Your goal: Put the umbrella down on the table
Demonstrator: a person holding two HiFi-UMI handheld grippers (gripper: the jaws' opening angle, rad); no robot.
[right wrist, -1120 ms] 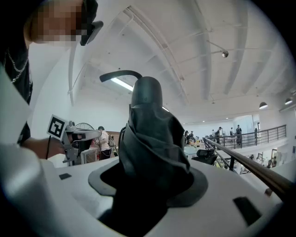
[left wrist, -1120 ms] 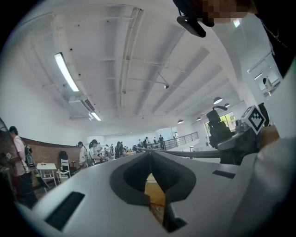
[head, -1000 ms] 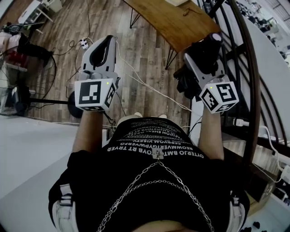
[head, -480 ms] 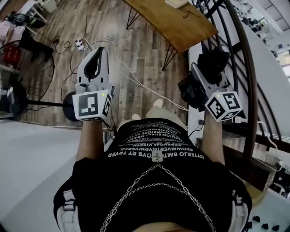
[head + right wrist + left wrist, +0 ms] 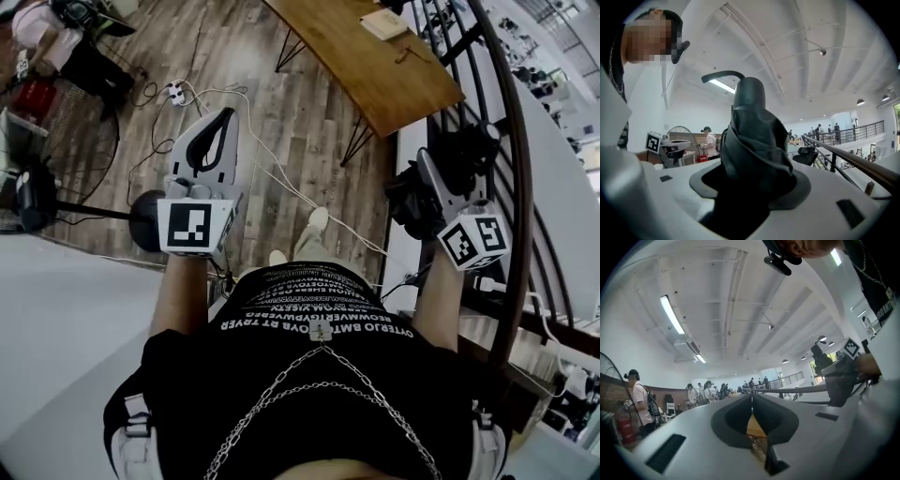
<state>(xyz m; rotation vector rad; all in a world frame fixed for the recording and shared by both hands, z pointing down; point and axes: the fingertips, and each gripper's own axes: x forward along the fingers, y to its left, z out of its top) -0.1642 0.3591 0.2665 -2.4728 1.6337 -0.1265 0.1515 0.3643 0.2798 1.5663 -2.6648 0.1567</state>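
My right claw (image 5: 754,180) grips the folded black umbrella (image 5: 757,131), its creased fabric bunched into a rounded cone, held clear of the wooden surface (image 5: 398,80), a smooth slab on thin metal legs. My left claw (image 5: 212,141) is closed and empty, its pale plastic tips meeting.

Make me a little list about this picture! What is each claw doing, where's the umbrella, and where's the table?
left gripper: jaws together, nothing in them
right gripper: closed on the umbrella
umbrella: black, folded up, sticking out past the jaws
table: wooden, ahead of both grippers, standing on the floor
umbrella on table: not yet
beside right gripper: a dark curved railing
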